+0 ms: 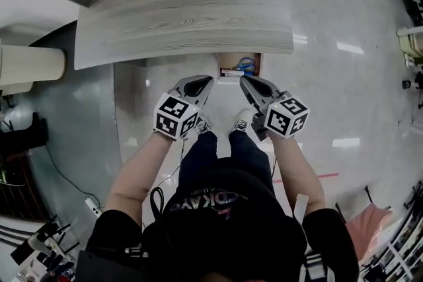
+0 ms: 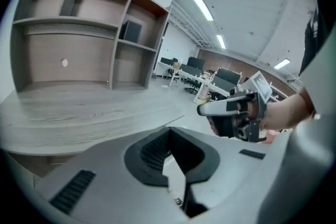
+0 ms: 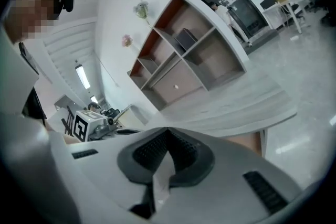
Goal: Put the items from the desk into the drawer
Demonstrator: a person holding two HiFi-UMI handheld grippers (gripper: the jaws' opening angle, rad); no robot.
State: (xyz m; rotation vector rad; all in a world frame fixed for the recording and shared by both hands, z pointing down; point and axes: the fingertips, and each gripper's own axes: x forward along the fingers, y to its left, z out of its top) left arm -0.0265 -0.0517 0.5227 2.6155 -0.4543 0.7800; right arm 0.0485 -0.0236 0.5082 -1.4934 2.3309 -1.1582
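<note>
**Both grippers closed and empty in front of the open drawer**

From the head view I am seeing the drawer (image 1: 225, 63) standing partly open under the desk's (image 1: 185, 23) front edge, close to its right corner. A blue looped item (image 1: 246, 65) is lying inside, toward the drawer's right wall. It is too small for me to name with certainty.

In the hutch (image 2: 73, 63) along the desk's back edge, a dark flat panel (image 2: 131, 32) is standing in the upper right compartment.

I am holding the left gripper (image 1: 207, 82) with its jaws pressed together and nothing between them. The right gripper (image 1: 244, 81) is showing the same, tips meeting and empty.

Both are hanging side by side just in front of the drawer's opening, tips pointing toward it. The blue item is lying just beyond the right gripper's tip, touching neither gripper.
</note>
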